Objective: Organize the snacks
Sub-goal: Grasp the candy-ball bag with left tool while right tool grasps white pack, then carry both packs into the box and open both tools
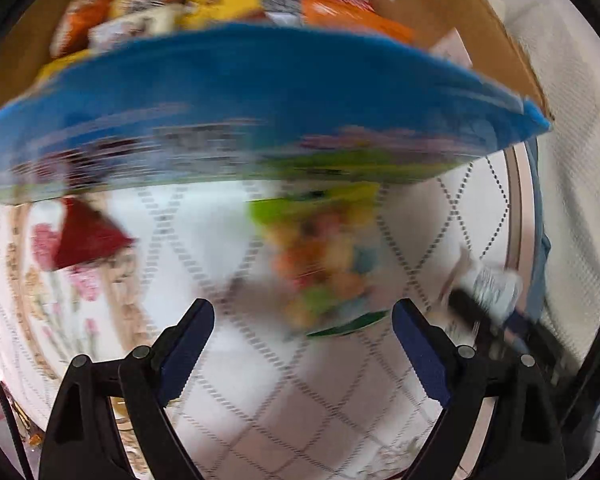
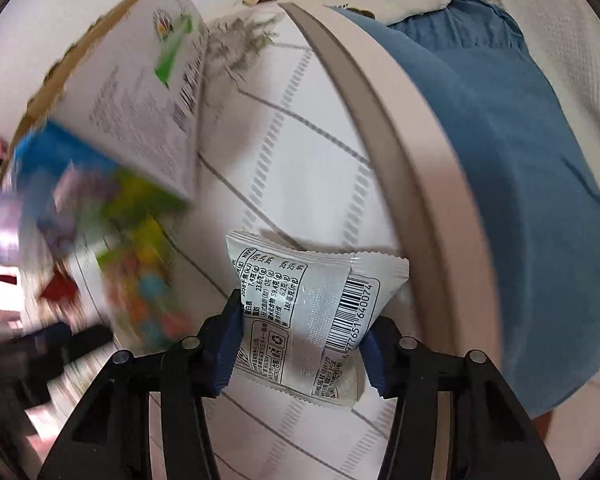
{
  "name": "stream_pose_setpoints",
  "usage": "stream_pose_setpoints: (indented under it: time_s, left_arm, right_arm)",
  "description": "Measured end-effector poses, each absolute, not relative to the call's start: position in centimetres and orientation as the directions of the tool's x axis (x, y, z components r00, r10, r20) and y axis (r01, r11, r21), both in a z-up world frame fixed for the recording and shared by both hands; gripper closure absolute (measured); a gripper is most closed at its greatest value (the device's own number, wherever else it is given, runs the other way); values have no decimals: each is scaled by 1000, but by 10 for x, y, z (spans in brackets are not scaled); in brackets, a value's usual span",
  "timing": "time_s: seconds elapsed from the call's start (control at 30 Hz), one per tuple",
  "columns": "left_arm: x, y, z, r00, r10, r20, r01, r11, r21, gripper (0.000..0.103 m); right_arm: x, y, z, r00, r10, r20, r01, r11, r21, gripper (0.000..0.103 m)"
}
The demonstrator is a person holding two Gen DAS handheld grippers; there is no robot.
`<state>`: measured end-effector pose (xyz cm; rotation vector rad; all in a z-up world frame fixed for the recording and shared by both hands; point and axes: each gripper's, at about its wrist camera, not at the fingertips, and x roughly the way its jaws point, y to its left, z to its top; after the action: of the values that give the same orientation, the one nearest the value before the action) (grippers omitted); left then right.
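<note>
Both wrist fisheyes look steeply down, close over the quilted tabletop (image 1: 284, 392); both seem to catch the blurred colourful candy bag (image 1: 324, 264).

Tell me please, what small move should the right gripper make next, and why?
Probably lift and carry the silver snack packet toward the cardboard box. The right gripper is closed on the packet, and the box already holds other snacks. The left gripper is open and empty.
</note>
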<state>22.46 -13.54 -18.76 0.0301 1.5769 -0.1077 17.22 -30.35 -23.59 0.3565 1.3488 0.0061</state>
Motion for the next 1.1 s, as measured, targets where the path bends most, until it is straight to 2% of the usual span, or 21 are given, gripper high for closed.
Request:
stream_pose_setpoints:
  time_s: [0.13,0.2,0.23,0.27,0.33,0.5,0.7,0.83,1.1]
  left_arm:
    - [233,-166,-208,-17,-30,-999,118,993,-32,12]
    - [236,-176,-211,31,22,-999,146,989,26,22]
    - [236,-179,-212,49,41,-998,159,986,48,39]
    - [234,-180,-212,57,53,-997,172,983,62,45]
    - [226,-180,-211,59,47,-997,210,976,58,47]
    - [182,-151,-207,63,72,-995,269,959,86,48]
    - [140,-88,-222,-61,-23,-998,108,994,-29,48]
    - [155,-74,-236,-90,-98,-991,31,994,-101,48]
    - [187,-58,-247,-55,-103,-993,20,994,-104,46]
  right_arm:
    - [151,-318,-237,212,201,-956,207,947,245,48]
    - [149,-320,-242,211,204,-956,213,945,248,48]
    - [148,-320,-243,210,206,-956,215,944,250,48]
    - [146,-317,-245,207,210,-956,215,943,253,48]
    - [139,-317,-250,192,230,-954,205,941,268,48]
    - [137,-295,-256,110,305,-946,108,942,317,48]
    - [131,-250,-261,34,338,-941,-12,941,337,46]
    - [133,-243,-264,30,314,-949,-10,950,313,40]
    - [126,-211,-276,21,269,-963,9,963,269,37]
